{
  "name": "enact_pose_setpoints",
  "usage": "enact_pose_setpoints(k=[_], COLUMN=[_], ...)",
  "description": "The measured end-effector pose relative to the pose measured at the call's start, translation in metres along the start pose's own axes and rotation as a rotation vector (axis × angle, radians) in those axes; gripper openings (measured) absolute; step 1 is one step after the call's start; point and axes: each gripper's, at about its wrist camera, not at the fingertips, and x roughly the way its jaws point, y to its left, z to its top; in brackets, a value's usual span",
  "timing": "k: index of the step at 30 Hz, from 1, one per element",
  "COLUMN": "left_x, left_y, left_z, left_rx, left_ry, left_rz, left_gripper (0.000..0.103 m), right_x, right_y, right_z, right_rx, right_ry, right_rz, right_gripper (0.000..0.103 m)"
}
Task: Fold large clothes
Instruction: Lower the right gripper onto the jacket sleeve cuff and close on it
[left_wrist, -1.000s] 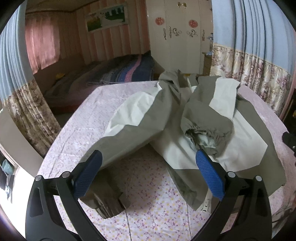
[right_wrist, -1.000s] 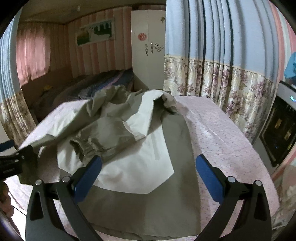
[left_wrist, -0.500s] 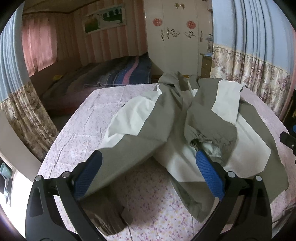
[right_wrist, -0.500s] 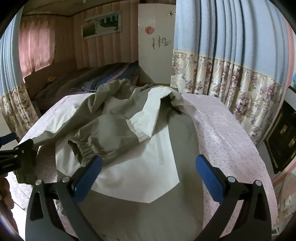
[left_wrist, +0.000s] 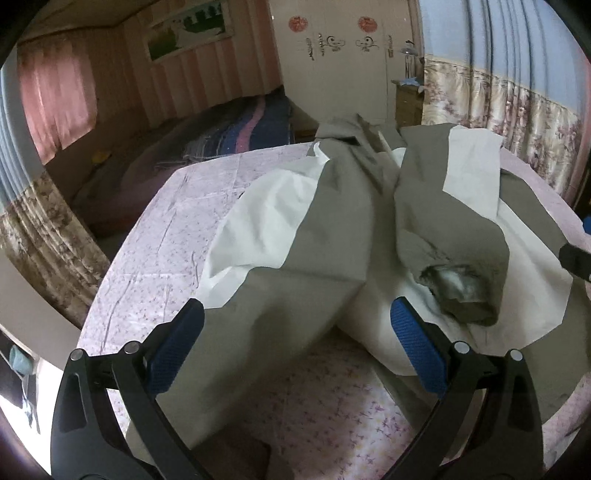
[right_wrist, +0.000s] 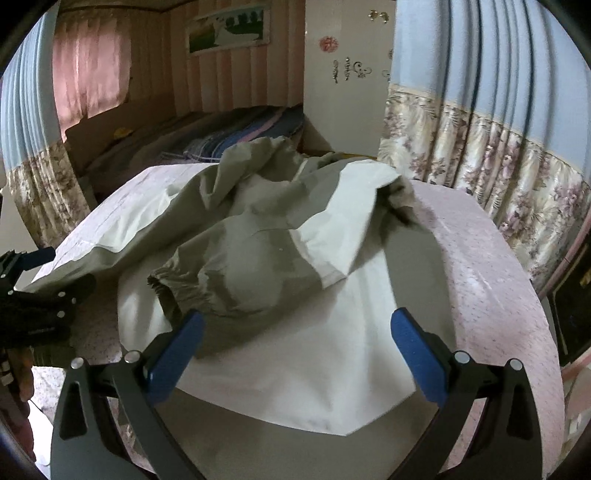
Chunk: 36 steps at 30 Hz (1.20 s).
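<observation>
A grey-and-white jacket (left_wrist: 332, 236) lies spread and rumpled over the desk (left_wrist: 173, 229), which wears a pink flowered cloth. One sleeve (left_wrist: 258, 317) stretches toward the near left edge. The other sleeve (right_wrist: 229, 280) is folded across the jacket's white front, its gathered cuff (right_wrist: 166, 284) pointing left. The left tool (left_wrist: 297, 345) hangs just above the near sleeve with its blue pads spread wide, holding nothing. The right tool (right_wrist: 297, 345) hovers over the jacket's white lower panel, close beside the cuffed sleeve, equally wide and empty. Flowered curtains (right_wrist: 480, 155) hang to the right; a bed (left_wrist: 221, 147) with a striped blanket sits behind the desk.
</observation>
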Motion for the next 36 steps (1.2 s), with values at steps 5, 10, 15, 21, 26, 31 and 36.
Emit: enact_pose_setpoints(k=[5, 10, 15, 21, 26, 31, 36], left_x=[0.002, 0.006, 0.011, 0.013, 0.022, 0.025, 0.036], left_y=[0.014, 0.024, 0.032, 0.032, 0.04, 0.057, 0.076], left_z=[-0.003, -0.004, -0.008, -0.015, -0.026, -0.033, -0.045], left_rx=[-0.036, -0.039, -0.055, -0.036, -0.038, -0.044, -0.05], left_ry=[-0.002, -0.001, -0.014, -0.011, 0.031, 0.051, 0.108], left_rz=[-0.038, -0.028, -0.018, -0.014, 0.005, 0.041, 0.06], left_gripper=[0.1, 0.1, 0.1, 0.1, 0.1, 0.097, 0.057], right_x=[0.013, 0.025, 0.035, 0.039, 0.045, 0.044, 0.044], right_y=[0.006, 0.006, 0.001, 0.001, 0.009, 0.007, 0.024], right_z=[0.003, 0.004, 0.003, 0.0, -0.005, -0.006, -0.008], right_rx=[-0.012, 0.007, 0.028, 0.011, -0.018, -0.008, -0.047], right_ry=[0.023, 0.053, 0.052, 0.05, 0.082, 0.083, 0.092], right_rz=[0.03, 0.06, 0.055, 0.059, 0.09, 0.096, 0.115], right_gripper=[0.098, 0.098, 0.098, 0.097, 0.081, 0.081, 0.075])
